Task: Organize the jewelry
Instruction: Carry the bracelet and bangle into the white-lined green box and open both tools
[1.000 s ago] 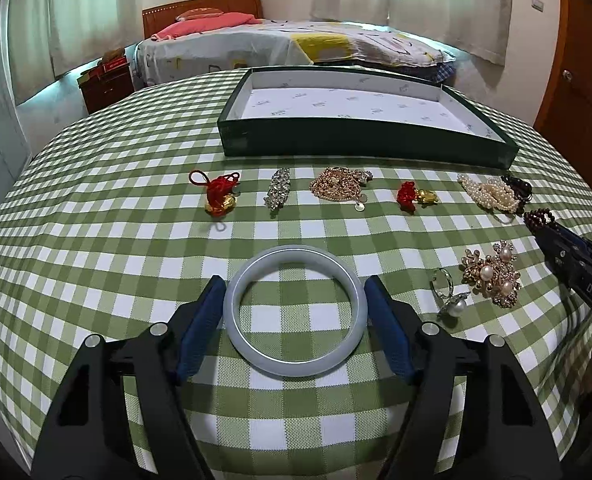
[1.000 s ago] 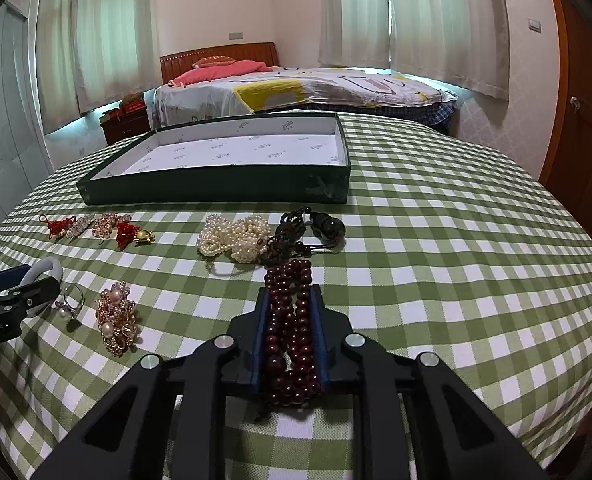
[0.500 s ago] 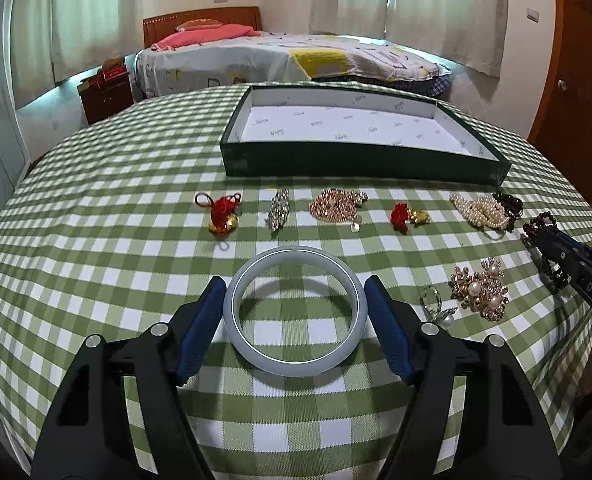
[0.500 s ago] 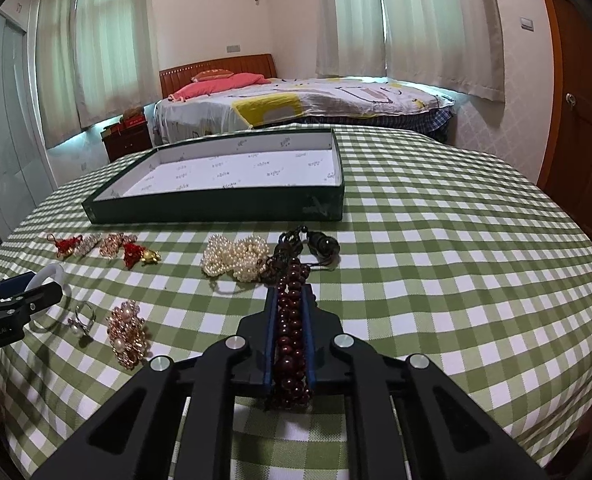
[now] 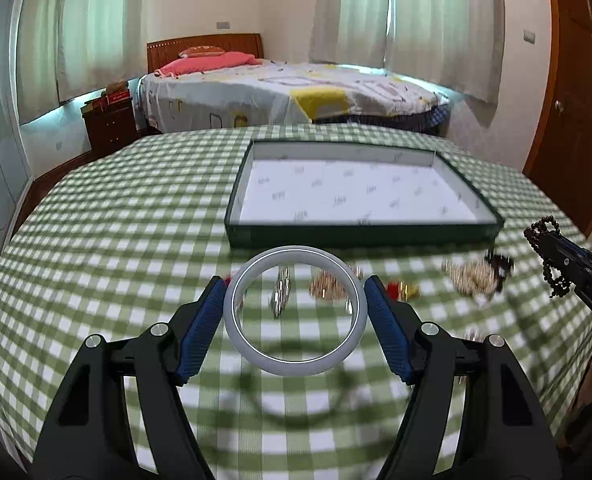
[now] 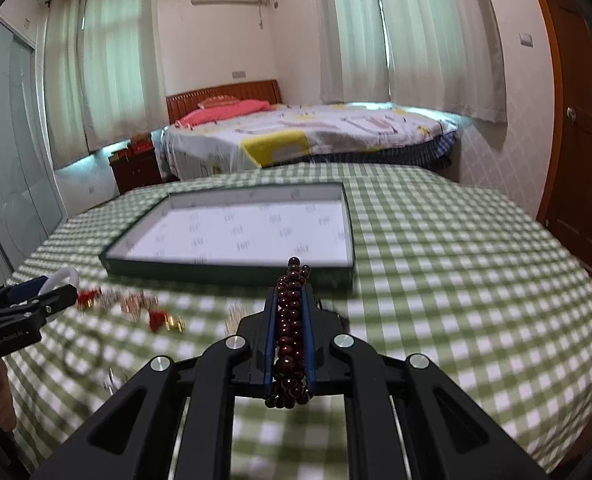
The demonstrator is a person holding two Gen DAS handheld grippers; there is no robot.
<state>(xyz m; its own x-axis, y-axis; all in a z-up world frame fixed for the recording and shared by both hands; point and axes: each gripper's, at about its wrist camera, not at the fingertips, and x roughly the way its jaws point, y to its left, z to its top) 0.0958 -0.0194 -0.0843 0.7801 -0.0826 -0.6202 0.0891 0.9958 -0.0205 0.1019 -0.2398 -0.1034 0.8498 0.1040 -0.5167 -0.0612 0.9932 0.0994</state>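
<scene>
My left gripper is shut on a pale grey-green jade bangle and holds it above the checked tablecloth. My right gripper is shut on a dark red bead bracelet, also lifted off the table; it shows at the right of the left wrist view. A shallow dark green tray with a white printed lining stands just beyond both grippers, and it also shows in the right wrist view. Blurred jewelry lies in a row in front of it.
On the cloth lie a gold chain piece, a red-and-gold charm, a pearl cluster and a black bead piece. A bed and a wooden door stand beyond the round table.
Both grippers have risen from the table with their pieces and moved forward toward the tray. The view now looks more level and is motion-blurred.
</scene>
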